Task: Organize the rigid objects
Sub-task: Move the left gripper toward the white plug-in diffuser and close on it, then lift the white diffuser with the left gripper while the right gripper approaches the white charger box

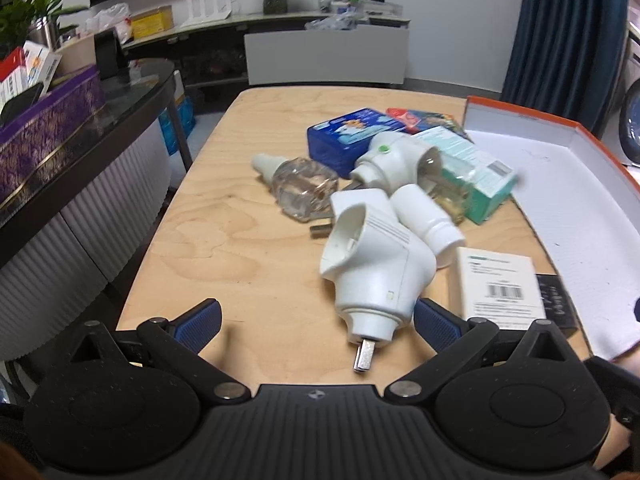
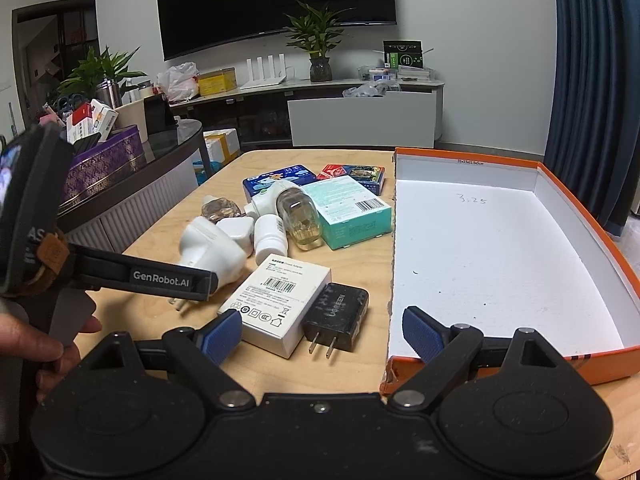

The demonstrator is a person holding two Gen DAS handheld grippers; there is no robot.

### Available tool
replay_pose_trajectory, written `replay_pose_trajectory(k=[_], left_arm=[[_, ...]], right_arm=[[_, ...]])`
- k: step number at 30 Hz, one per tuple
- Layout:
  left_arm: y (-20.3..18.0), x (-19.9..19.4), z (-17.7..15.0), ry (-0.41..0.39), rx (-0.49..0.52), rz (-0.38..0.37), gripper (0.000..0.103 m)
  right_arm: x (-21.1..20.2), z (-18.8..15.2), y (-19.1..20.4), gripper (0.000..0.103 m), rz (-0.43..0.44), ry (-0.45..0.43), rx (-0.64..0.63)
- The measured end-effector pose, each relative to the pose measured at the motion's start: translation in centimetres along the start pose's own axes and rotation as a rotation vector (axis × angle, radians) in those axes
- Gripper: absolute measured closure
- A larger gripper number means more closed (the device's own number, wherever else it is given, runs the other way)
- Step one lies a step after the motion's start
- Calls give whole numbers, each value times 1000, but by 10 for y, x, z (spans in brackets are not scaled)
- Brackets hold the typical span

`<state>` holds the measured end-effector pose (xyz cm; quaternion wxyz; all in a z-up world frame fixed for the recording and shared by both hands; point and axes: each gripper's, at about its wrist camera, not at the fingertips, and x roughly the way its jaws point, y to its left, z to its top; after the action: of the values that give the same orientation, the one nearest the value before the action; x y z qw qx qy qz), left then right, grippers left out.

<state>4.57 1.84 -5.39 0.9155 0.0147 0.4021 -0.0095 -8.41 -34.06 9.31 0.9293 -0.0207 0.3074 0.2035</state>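
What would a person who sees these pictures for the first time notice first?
Probably the big orange box, open and empty, lying on the right part of the wooden table. Next comes the pile of small things to its left: a white plug-in device just ahead of the open left gripper, a teal carton, and a black charger near the open right gripper.
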Motion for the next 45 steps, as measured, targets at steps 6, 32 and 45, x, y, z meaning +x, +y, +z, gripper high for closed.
replay_pose_trajectory(k=[6, 32, 45], left_arm=[[-13, 11, 9, -21, 73, -54, 0], [16, -5, 1, -102, 51, -114, 39], [27, -10, 2, -126, 7, -108, 40]], right_arm=[[5, 2, 1, 1, 16, 5, -27], [100, 33, 11, 0, 256, 207, -439], [114, 45, 15, 0, 188, 251, -163]])
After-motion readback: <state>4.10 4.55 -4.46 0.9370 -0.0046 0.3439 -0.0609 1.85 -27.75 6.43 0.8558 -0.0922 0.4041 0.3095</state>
